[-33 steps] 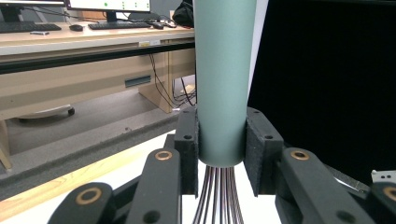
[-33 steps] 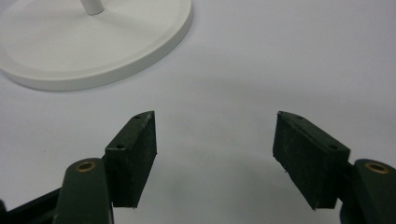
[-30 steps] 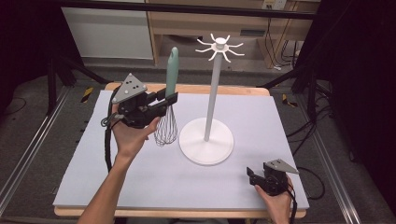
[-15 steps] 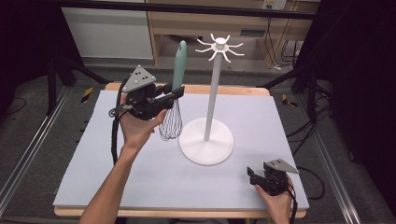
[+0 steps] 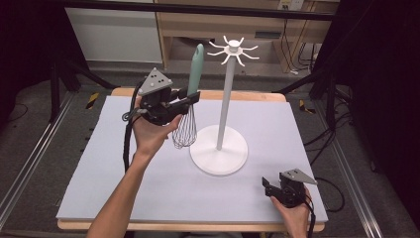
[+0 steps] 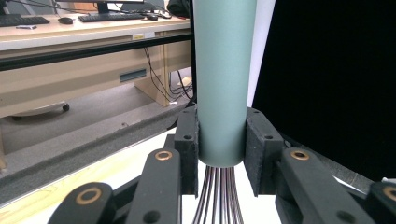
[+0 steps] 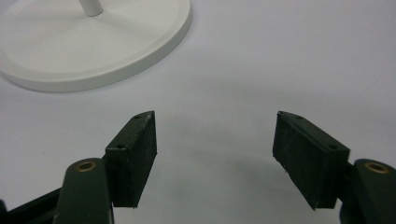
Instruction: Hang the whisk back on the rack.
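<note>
A whisk (image 5: 196,67) with a pale green handle and a wire head (image 5: 184,131) hangs upright above the mat, just left of the white hook stand (image 5: 228,84). My left gripper (image 5: 193,97) is shut on the lower end of the handle; in the left gripper view its pads clamp the green handle (image 6: 224,79) on both sides, with the wires fanning out below. The handle top reaches nearly to the height of the stand's hooks (image 5: 233,49). My right gripper (image 5: 268,187) rests low at the mat's near right corner, jaws apart and empty (image 7: 215,149).
The stand's round white base (image 5: 219,151) sits mid-mat and shows at the top left of the right gripper view (image 7: 93,42). The pale mat (image 5: 99,168) covers a wooden table. Metal rails run along both sides, and a wooden desk stands behind.
My left gripper has carried the whisk a little to the right and slightly up, closer to the stand's pole. The right gripper has kept still.
</note>
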{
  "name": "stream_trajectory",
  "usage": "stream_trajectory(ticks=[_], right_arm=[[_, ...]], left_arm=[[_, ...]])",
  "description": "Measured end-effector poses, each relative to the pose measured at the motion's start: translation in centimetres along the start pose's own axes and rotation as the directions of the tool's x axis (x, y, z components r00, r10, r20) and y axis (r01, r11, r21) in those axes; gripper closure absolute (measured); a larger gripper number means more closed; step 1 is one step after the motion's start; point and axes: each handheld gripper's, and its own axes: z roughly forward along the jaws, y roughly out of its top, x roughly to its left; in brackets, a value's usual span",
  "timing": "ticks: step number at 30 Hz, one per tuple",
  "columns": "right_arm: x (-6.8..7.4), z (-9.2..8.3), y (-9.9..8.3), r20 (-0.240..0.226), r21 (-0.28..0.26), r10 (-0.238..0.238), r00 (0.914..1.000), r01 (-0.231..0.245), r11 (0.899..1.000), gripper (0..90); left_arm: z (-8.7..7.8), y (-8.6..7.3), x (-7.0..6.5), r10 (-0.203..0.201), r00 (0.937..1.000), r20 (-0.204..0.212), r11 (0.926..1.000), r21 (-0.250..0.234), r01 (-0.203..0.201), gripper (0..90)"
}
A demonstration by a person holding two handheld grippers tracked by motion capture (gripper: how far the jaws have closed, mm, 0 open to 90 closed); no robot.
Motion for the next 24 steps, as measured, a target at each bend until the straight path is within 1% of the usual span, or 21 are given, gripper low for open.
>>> stream_trajectory(ticks=[11,24], right_arm=[[0.0,0.0,0.0,0.0,0.0,-0.003,1.0,0.003,1.0,30.8],[-0.1,-0.1,0.0,-0.002,0.0,-0.002,1.0,0.002,1.0,30.8]], left_arm=[[0.7,0.0,-0.3,0.01,0.9999,0.006,0.9999,0.011,-0.01,68.7],[1.1,0.2,-0.4,0.013,0.9999,0.005,0.9997,0.021,-0.013,68.7]])
